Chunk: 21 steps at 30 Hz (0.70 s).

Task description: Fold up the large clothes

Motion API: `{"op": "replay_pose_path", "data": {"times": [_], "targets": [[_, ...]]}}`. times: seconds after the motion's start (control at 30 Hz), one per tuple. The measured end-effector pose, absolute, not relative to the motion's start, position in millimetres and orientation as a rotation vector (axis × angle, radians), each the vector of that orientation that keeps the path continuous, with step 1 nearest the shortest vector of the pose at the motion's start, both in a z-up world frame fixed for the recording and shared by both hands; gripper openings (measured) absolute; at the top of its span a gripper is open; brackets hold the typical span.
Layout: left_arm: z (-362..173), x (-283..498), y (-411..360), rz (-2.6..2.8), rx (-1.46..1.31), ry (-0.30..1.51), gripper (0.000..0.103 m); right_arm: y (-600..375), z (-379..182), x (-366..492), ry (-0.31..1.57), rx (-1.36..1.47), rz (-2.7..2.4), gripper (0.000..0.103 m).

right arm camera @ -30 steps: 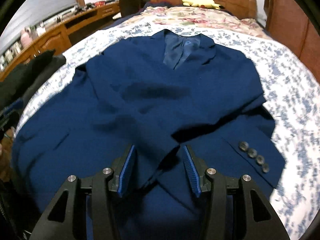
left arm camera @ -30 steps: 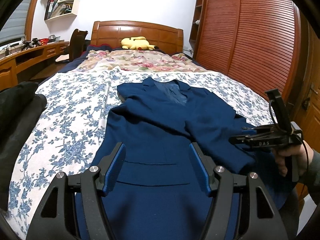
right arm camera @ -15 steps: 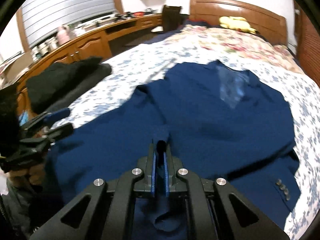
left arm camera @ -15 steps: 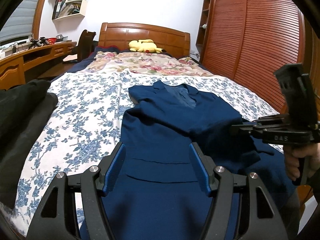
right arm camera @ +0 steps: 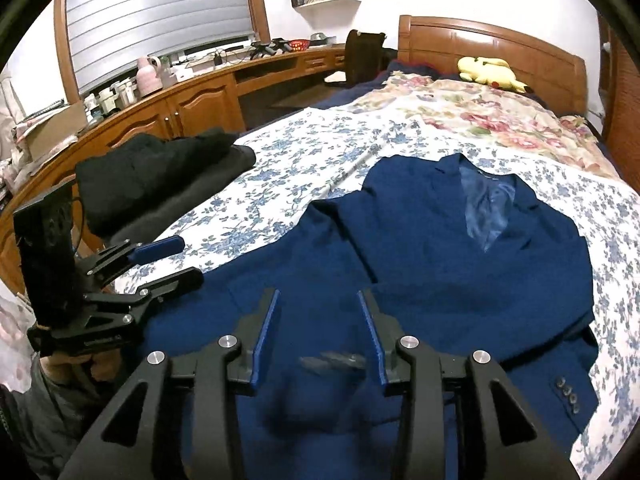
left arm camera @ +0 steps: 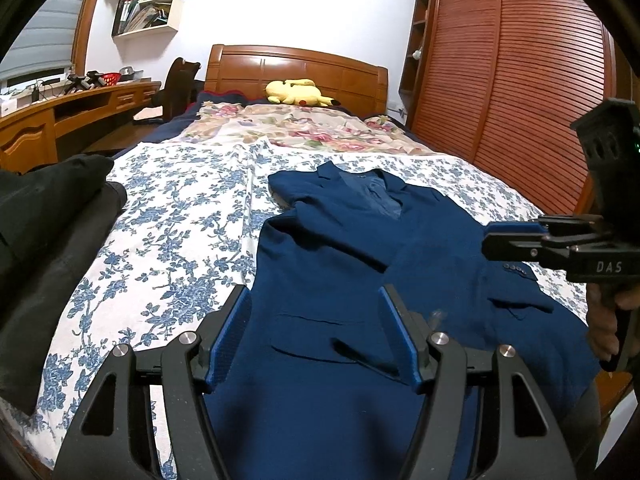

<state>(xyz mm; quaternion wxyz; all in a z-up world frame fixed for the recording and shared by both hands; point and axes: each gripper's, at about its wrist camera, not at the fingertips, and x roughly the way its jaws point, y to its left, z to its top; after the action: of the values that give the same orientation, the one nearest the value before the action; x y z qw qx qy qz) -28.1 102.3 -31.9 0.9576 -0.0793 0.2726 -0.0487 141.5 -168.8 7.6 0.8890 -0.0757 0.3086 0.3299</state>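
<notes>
A navy blue suit jacket (left arm camera: 340, 248) lies front up on the flowered bed sheet (left arm camera: 180, 220), collar toward the headboard. Its buttoned cuff (right arm camera: 568, 390) rests at the right side. My left gripper (left arm camera: 313, 292) hovers open over the jacket's lower left front, above a pocket flap, with nothing between its pads. My right gripper (right arm camera: 318, 296) hangs over the lower middle of the jacket (right arm camera: 440, 260); its jaws are opening and hold nothing, and a blurred bit of blue cloth lies just below them. Each gripper shows in the other view: the right gripper (left arm camera: 486, 240) and the left gripper (right arm camera: 191, 260), each held by a hand.
Folded black clothes (right arm camera: 160, 168) sit on the bed's left edge. A yellow plush toy (left arm camera: 298, 92) lies by the wooden headboard, on a floral quilt (left arm camera: 304, 128). A red-brown wardrobe (left arm camera: 520, 100) lines the right side. A wooden desk (right arm camera: 200, 96) runs along the left.
The right gripper was open over a fold of the jacket, then shut on it and rose; now its jaws stand apart and the cloth has dropped. The left gripper stayed open.
</notes>
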Motion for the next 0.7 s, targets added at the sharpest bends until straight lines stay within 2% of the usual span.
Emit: {"op": "replay_pose_path", "data": {"times": [0.47, 0.7], "targets": [[-38.3, -22.4, 87.9, -0.107, -0.125, 0.584, 0.066, -242.0, -54.5, 113.4, 0.737, -0.172, 0.442, 0.041], [-42.8, -23.7, 68.2, -0.108, -0.079, 0.607, 0.066, -283.7, -60.0, 91.6, 0.739, -0.139, 0.335, 0.041]]}}
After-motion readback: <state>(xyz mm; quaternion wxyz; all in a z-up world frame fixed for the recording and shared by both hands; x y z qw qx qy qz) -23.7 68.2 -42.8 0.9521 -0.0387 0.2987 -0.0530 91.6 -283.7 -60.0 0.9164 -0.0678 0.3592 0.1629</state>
